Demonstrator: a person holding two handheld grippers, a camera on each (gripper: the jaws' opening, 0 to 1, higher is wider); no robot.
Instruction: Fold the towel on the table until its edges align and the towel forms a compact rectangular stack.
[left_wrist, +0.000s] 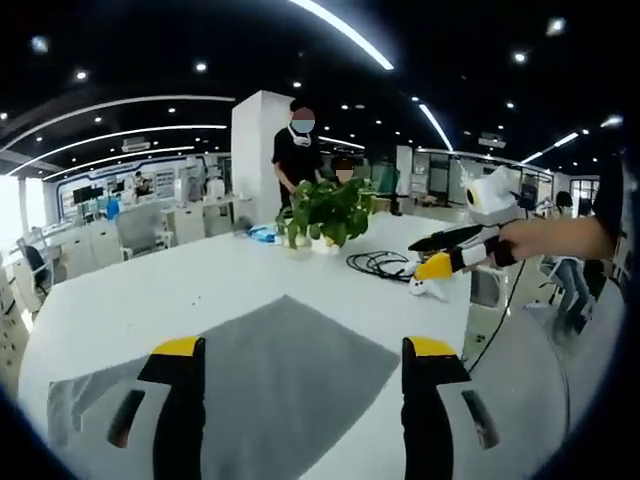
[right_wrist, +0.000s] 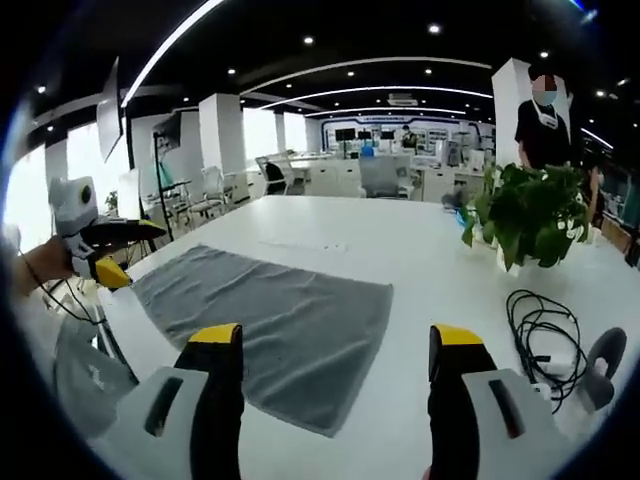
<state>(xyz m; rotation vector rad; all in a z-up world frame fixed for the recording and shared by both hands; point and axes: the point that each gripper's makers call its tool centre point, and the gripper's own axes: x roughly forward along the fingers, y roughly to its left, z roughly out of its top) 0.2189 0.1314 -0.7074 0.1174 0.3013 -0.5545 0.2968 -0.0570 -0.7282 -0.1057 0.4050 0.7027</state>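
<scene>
A grey towel (right_wrist: 280, 325) is lying spread flat in a single layer on the white table (right_wrist: 420, 250), near the table's near edge, and no fold is showing in it yet. In the left gripper view the same towel (left_wrist: 270, 385) is stretching out under and beyond the two jaws, with one corner pointing toward the far side of the table.

The left gripper (left_wrist: 304, 350) is hovering above the towel with its jaws standing well apart and nothing between them. The right gripper (right_wrist: 335, 335) is likewise hanging over the near edge of the towel, jaws wide apart and empty. Each tool is also appearing in the other's view: the right gripper (left_wrist: 445, 255) is being held out in a hand at the right, away from the cloth, and the left gripper (right_wrist: 120, 250) is floating at the left, just beyond the towel's left end. Neither one appears to be touching the fabric.

Farther back on the table a potted plant (right_wrist: 530, 215) is standing, with a coil of black cable (right_wrist: 540, 320) lying to its near side. A person (left_wrist: 298, 150) is standing behind the plant at the far end.

As a judgement, the task is sitting at its very start: the towel is laid out and ready, but both grippers are yet to grasp an edge, and every fold, the aligning of edges and the final compact stack are all left to do.
</scene>
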